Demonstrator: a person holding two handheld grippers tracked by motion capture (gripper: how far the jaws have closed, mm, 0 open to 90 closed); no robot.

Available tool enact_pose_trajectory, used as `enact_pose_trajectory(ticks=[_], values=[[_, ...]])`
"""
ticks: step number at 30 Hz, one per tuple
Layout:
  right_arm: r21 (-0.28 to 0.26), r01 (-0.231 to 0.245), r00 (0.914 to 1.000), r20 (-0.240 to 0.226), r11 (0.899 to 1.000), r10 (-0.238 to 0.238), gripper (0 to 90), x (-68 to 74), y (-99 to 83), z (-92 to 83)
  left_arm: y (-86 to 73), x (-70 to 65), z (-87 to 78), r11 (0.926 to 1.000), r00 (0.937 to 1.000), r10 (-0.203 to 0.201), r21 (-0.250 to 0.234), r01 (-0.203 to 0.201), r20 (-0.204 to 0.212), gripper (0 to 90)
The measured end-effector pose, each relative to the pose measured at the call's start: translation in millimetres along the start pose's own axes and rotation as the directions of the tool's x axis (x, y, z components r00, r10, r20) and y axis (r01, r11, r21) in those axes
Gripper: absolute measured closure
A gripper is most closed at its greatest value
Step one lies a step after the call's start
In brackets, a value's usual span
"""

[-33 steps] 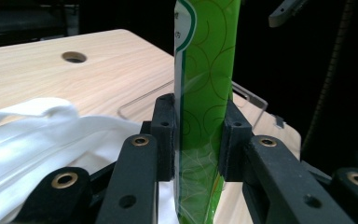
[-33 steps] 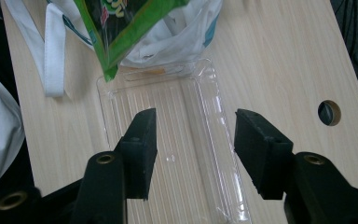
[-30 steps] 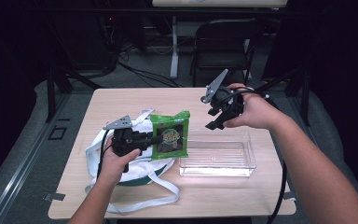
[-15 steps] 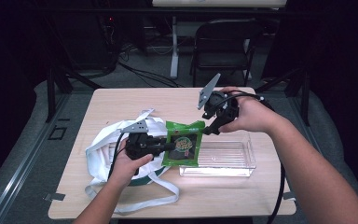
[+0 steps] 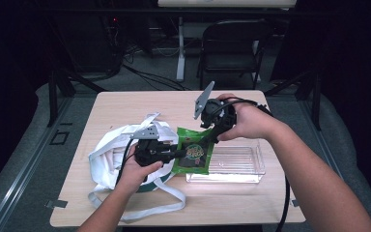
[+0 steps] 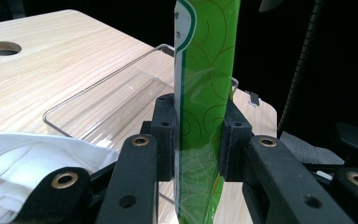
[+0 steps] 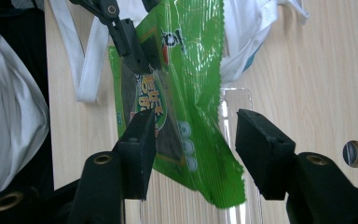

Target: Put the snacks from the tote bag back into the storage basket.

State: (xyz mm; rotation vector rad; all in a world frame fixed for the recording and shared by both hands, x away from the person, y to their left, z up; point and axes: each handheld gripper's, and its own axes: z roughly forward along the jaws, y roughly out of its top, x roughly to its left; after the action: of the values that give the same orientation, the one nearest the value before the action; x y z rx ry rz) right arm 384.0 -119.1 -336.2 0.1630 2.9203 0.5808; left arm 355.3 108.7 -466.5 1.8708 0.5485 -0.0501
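Note:
A green snack packet (image 5: 193, 154) hangs upright over the left end of a clear plastic tray (image 5: 241, 166). My left gripper (image 5: 178, 153) is shut on the packet's left edge; in the left gripper view both pads squeeze the green film (image 6: 204, 93). My right gripper (image 5: 207, 137) reaches down from the far side at the packet's top. In the right gripper view its jaws (image 7: 195, 140) stand open and have just been closing a little. The packet's lower corner (image 7: 191, 107) lies between them, and the right pad is clear of it. The left gripper's jaws (image 7: 129, 38) clamp the packet farther up that view.
A crumpled white tote bag (image 5: 113, 153) with long straps lies on the wooden table (image 5: 140, 104) under my left hand. The tray's rim (image 6: 98, 86) stands just beyond the left jaws. A cable hole (image 7: 354, 153) sits near the table edge. A black chair (image 5: 232, 46) stands behind the table.
The left gripper has carried the packet rightwards to the tray's left end. The right gripper has come left and down until its jaws straddle the packet.

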Motion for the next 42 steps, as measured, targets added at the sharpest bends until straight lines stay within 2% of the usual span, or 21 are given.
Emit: enact_pose_trajectory(ticks=[7,13,25,32,38,42], values=[[0.029,0.018,0.9997,-0.017,0.999,-0.018,48.2,0.5,7.1,10.3,0.9,-2.2,1.2,1.0,0.9999,0.008,-0.002,-0.008,0.01,72.5],[0.033,0.025,0.9991,-0.036,0.999,-0.024,49.3,1.8,11.3,17.2,1.1,-3.4,1.5,0.9999,0.9998,0.015,-0.002,-0.015,0.012,72.5],[0.063,0.044,0.9961,-0.08,0.997,-0.039,62.5,2.0,15.2,24.6,0.8,-4.0,1.7,0.9992,0.9991,0.038,0.007,-0.038,0.02,72.6],[0.064,0.03,0.9937,-0.11,0.998,-0.023,70.8,0.5,14.4,23.9,0.7,-4.7,1.8,0.9991,0.9987,0.042,0.004,-0.042,0.027,72.5],[0.075,0.041,0.9922,-0.12,0.996,-0.032,73.8,0.2,15.1,24.3,0.4,-3.9,2.6,0.9989,0.9986,0.046,0.009,-0.046,0.026,72.0],[0.074,0.044,0.9919,-0.122,0.996,-0.035,75.1,0.8,15.5,24.8,-0.1,-3.1,2.9,0.9994,0.9993,0.032,0.009,-0.032,0.018,70.1]])
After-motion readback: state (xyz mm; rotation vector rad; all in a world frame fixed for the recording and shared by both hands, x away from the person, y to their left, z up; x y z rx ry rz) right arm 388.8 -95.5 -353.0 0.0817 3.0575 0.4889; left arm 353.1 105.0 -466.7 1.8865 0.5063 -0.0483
